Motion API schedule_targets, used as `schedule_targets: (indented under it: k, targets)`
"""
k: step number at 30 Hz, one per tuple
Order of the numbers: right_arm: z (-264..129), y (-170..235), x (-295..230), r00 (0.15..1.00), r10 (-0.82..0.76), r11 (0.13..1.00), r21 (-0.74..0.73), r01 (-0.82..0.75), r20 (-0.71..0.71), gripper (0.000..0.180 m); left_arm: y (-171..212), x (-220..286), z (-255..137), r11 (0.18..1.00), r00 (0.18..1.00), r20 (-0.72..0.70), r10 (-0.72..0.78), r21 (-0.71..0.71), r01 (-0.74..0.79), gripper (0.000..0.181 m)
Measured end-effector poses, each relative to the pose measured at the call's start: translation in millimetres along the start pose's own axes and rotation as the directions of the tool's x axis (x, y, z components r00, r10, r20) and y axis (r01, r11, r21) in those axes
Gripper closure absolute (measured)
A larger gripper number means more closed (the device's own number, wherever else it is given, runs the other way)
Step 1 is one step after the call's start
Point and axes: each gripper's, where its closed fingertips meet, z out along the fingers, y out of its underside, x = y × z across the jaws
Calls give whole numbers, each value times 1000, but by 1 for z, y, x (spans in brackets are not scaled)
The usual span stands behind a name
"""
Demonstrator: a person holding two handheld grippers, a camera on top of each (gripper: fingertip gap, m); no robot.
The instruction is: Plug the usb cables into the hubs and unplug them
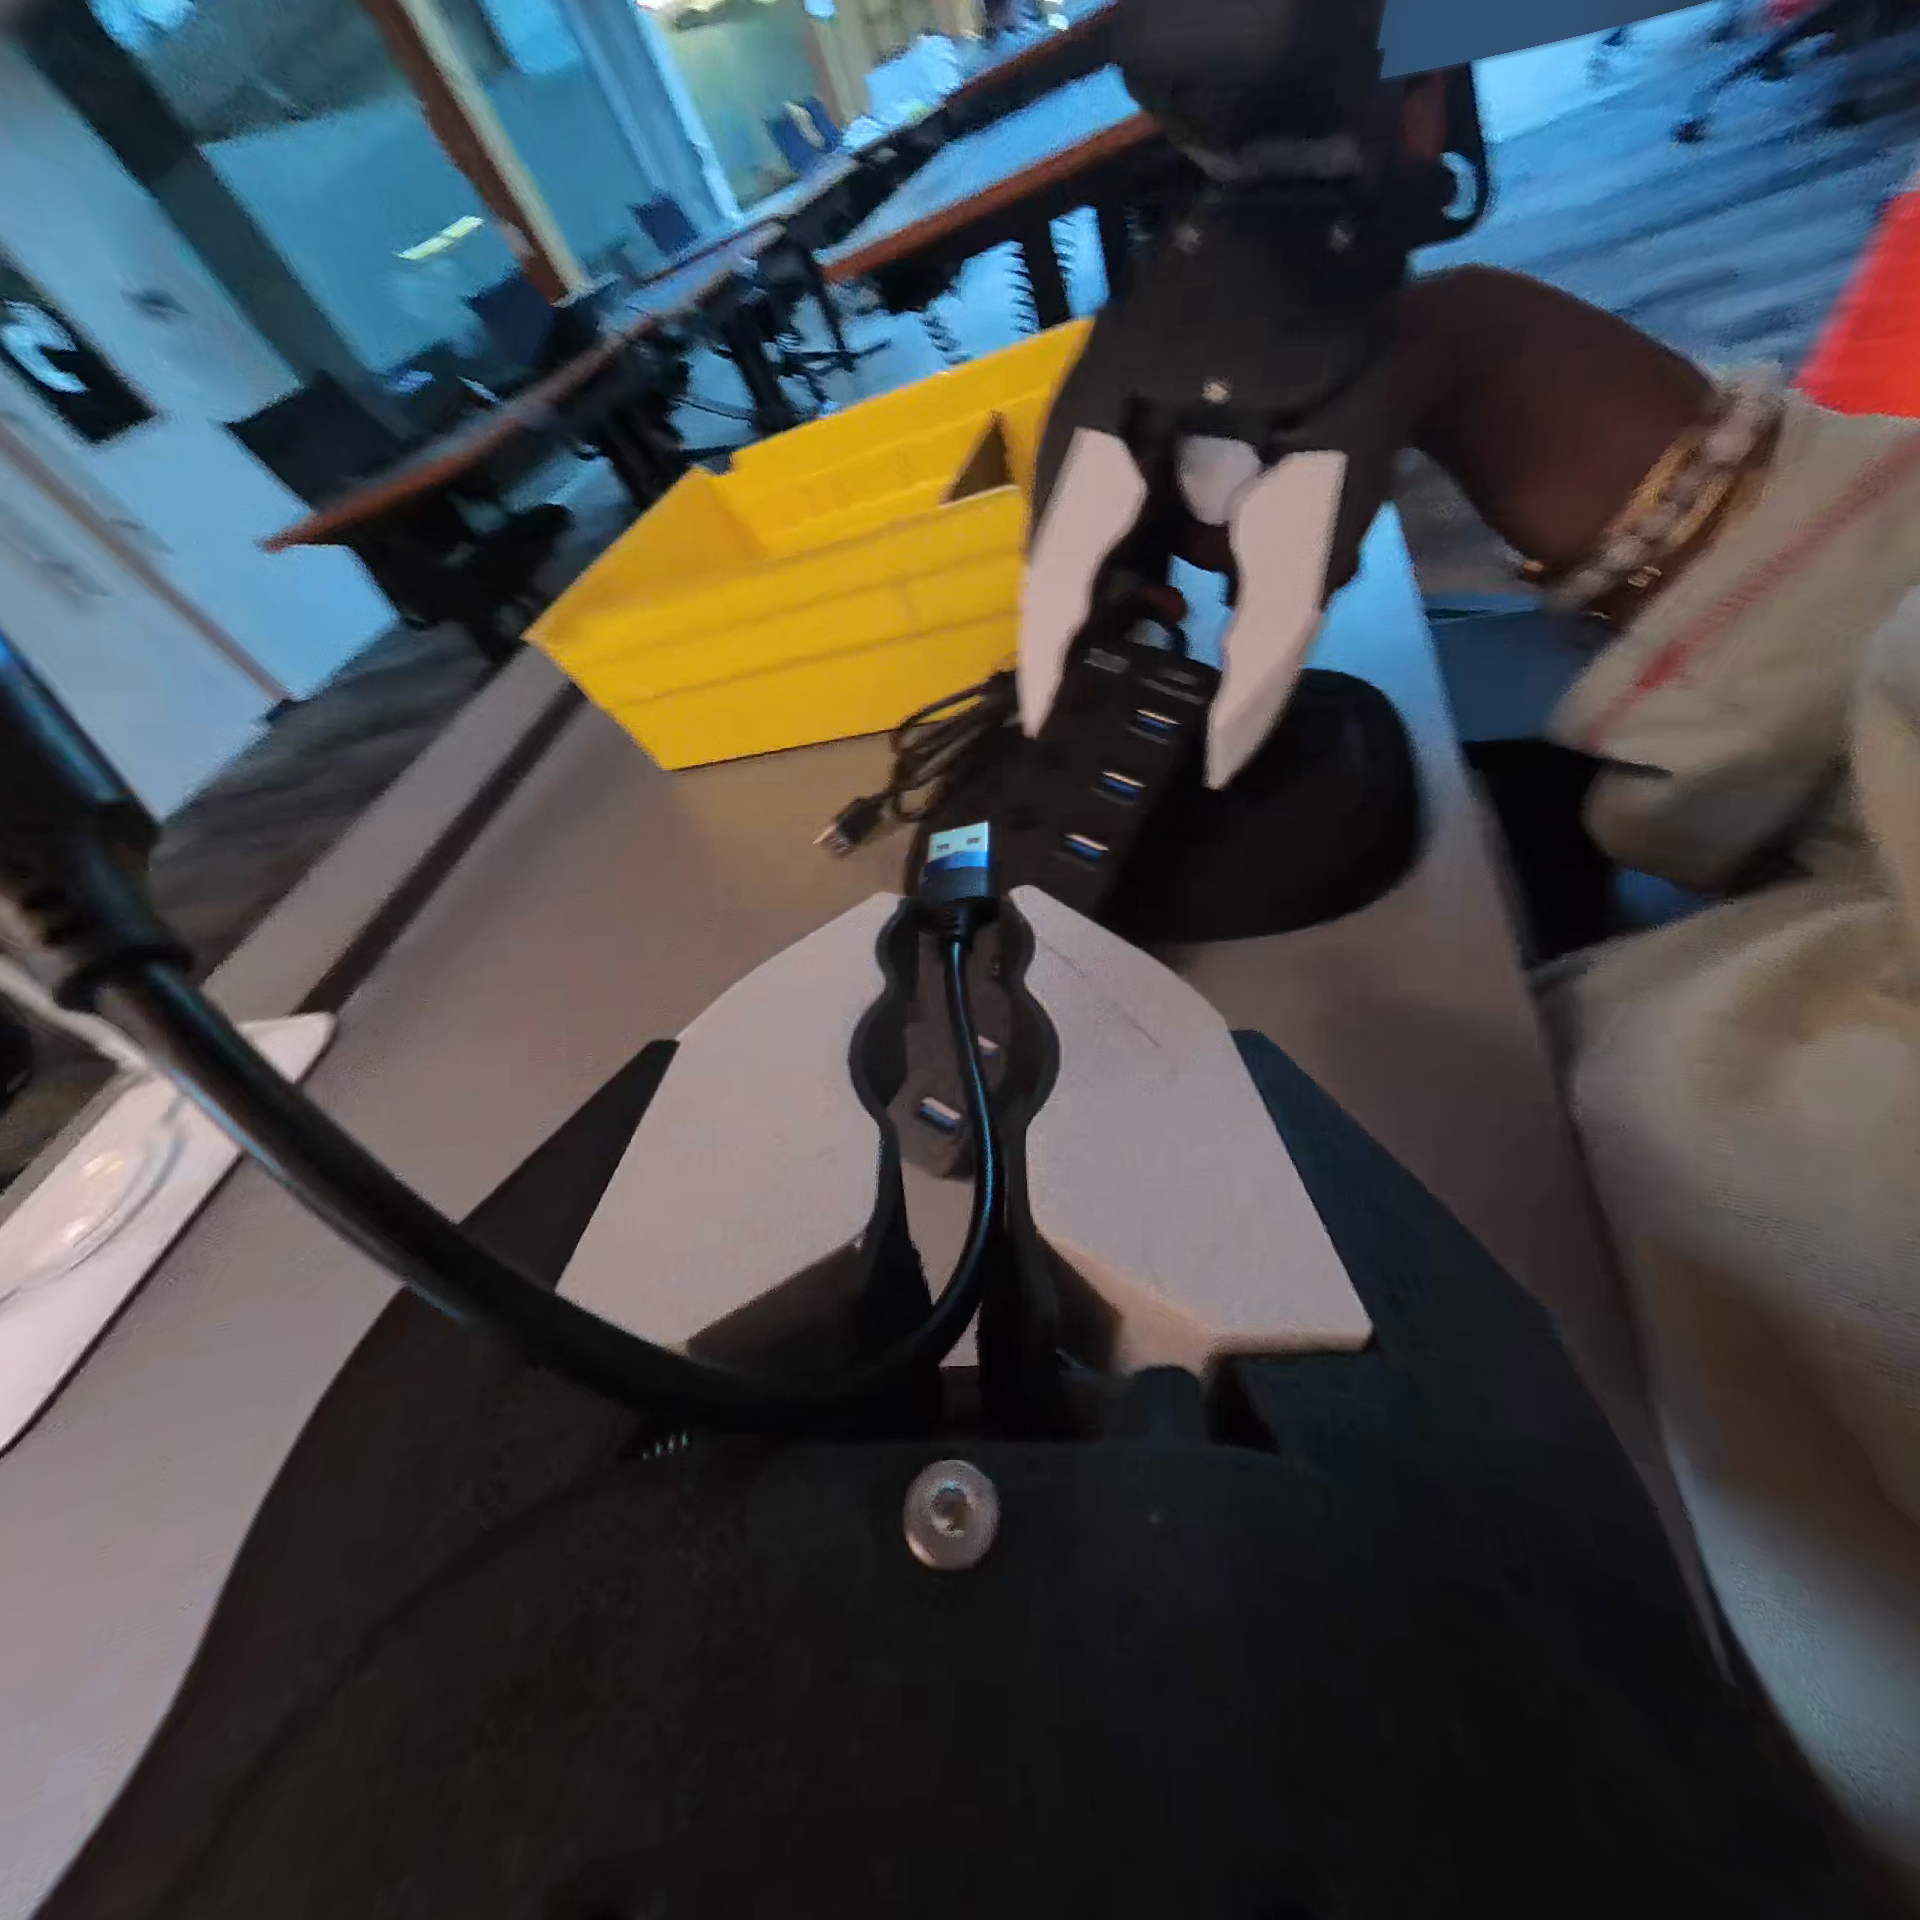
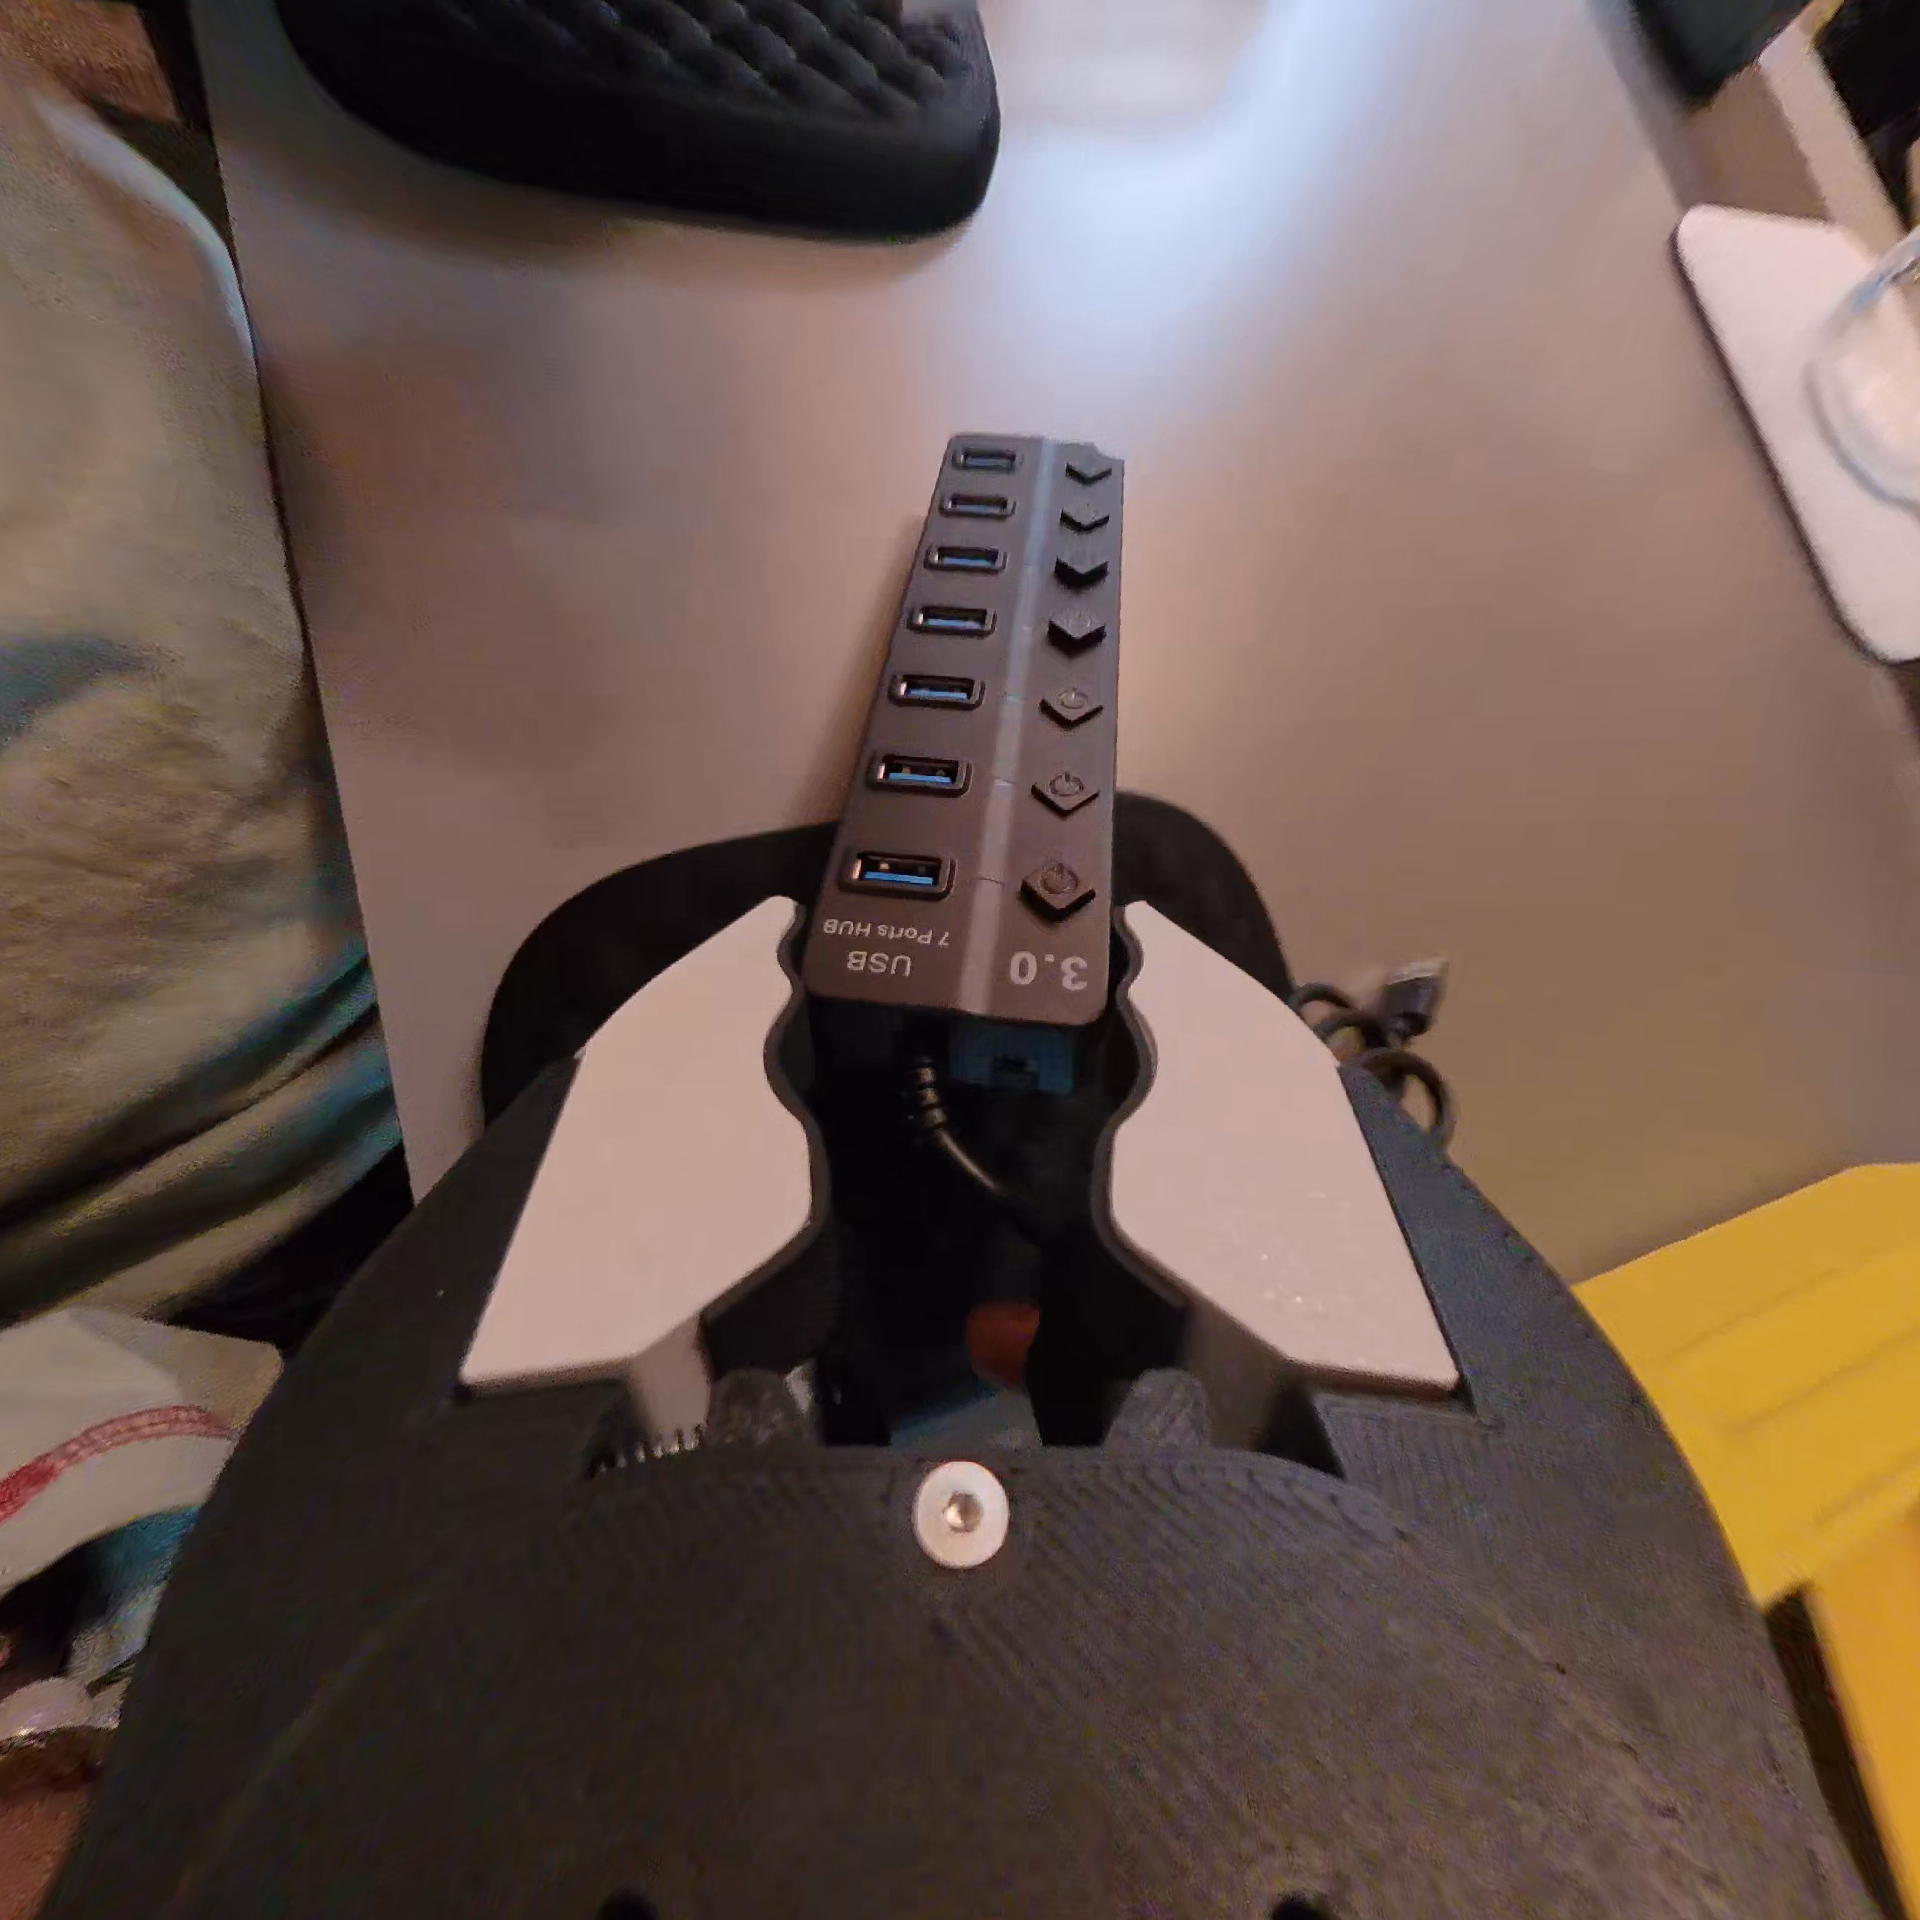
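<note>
A black USB hub (image 2: 987, 727) with a row of blue ports and a row of buttons runs away from my right gripper (image 2: 958, 914). The right fingers (image 2: 665, 1132) press both sides of the hub's near end, where its own cable leaves. In the left wrist view the hub (image 1: 1127, 774) sits between the right gripper's white fingers (image 1: 1075, 582). My left gripper (image 1: 956, 902) is shut on a black USB cable. Its blue-and-silver plug (image 1: 961, 857) sticks out past the fingertips, close beside the hub's port row and not inserted. The cable (image 1: 971, 1195) loops back between the fingers.
A yellow bin (image 1: 831, 592) stands behind the hub on the grey table (image 2: 1351, 623). A loose black cable (image 1: 914, 769) with a free plug lies beside it. There is a black pad (image 2: 644, 104), a white base with glass (image 2: 1829, 416), a thick black hose (image 1: 260, 1091) and a person's forearm (image 1: 1538, 374).
</note>
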Motion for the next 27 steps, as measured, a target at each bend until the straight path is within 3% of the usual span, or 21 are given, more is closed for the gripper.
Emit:
schedule_targets:
  k: [4,9,20,27]
  targets:
    - [-9,-32,3,990,-142,988,-66,141,-20,125,-8,16,6,993,989,-87,116,-19,-118,166]
    - [-3,-66,-4,961,-269,958,-82,274,60,125,-19,27,16,962,958,-131,256,-63,-266,166]
    - [15,-81,-8,973,-203,976,-59,210,106,124,-15,28,19,921,928,-146,344,-141,-364,166]
    - [17,-85,-7,972,-219,971,-78,225,80,125,-3,21,15,835,892,-182,413,-315,-451,166]
